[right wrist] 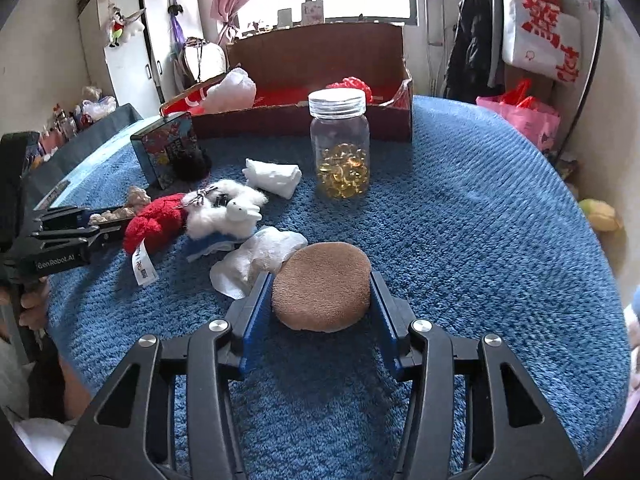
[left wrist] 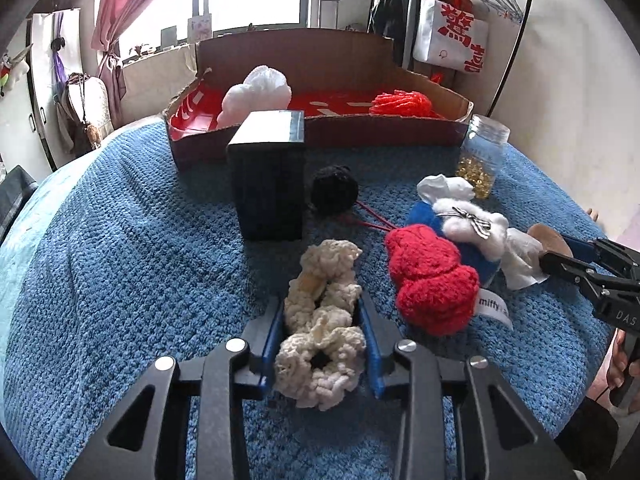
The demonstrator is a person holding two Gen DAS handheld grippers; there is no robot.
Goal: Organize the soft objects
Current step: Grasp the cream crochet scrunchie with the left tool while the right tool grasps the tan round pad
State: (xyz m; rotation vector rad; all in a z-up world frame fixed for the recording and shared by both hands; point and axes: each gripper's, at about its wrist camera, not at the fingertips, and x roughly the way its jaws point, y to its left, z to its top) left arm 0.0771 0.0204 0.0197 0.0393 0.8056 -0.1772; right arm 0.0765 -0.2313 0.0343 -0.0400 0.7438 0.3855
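Note:
My left gripper (left wrist: 322,312) is shut on a cream knitted scrunchie (left wrist: 324,320) that lies on the blue blanket (left wrist: 120,260); both blue pads press its sides. My right gripper (right wrist: 322,284) is shut on a round brown plush pad (right wrist: 322,284), which rests on the blanket. Between the two lie a red knitted plush (left wrist: 432,276), a white fluffy toy (left wrist: 476,228) on a blue one, and crumpled white cloth (right wrist: 256,260). A black pom-pom (left wrist: 334,190) sits further back. The open cardboard box (left wrist: 320,136) with a red floor holds a white soft item (left wrist: 256,94) and red yarn (left wrist: 400,104).
A dark printed box (left wrist: 268,176) stands upright in front of the cardboard box. A glass jar (right wrist: 340,148) with golden beads stands to its right. Another folded white cloth (right wrist: 276,176) lies near the jar. A clothes rack (left wrist: 460,20) and a wardrobe stand beyond the blanket.

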